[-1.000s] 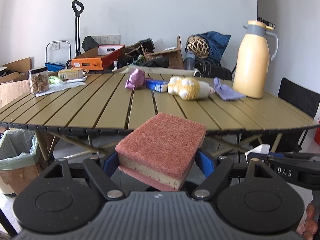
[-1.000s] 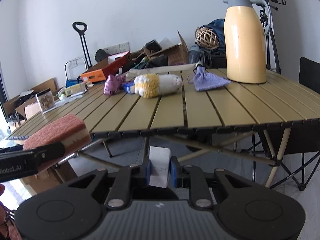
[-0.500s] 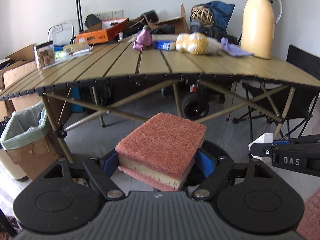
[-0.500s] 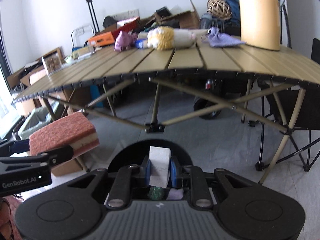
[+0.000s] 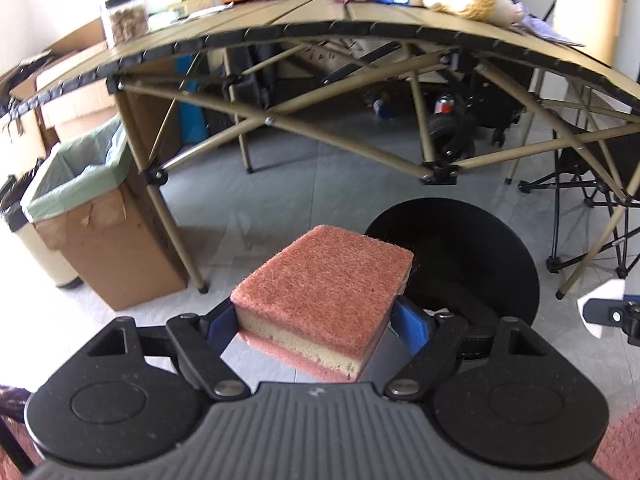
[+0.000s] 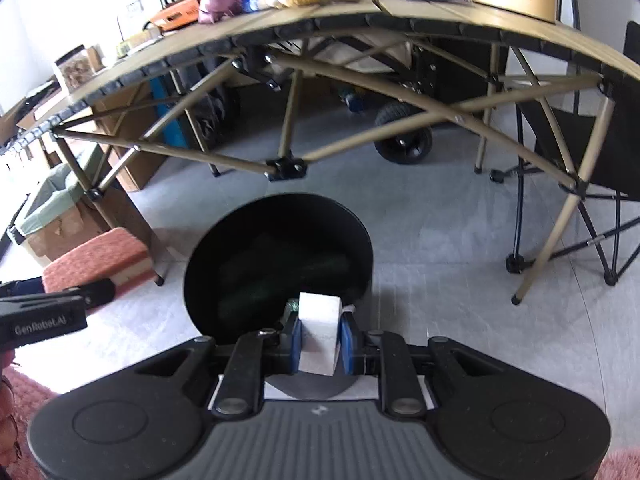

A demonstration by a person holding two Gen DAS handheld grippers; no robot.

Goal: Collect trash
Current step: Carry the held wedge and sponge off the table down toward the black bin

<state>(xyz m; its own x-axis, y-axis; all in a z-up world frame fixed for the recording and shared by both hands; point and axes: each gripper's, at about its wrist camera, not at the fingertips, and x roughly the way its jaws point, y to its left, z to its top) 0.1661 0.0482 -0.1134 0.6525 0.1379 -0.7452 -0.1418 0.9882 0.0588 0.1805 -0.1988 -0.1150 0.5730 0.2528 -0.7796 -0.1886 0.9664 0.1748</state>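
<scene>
The left hand-held gripper clamps a pink sponge just left of the round black bin, near the desk.

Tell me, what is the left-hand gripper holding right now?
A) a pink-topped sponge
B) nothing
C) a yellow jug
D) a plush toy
A: in the left wrist view the left gripper is clamped on both sides of a sponge with a pink scouring top and a tan middle layer.
</scene>
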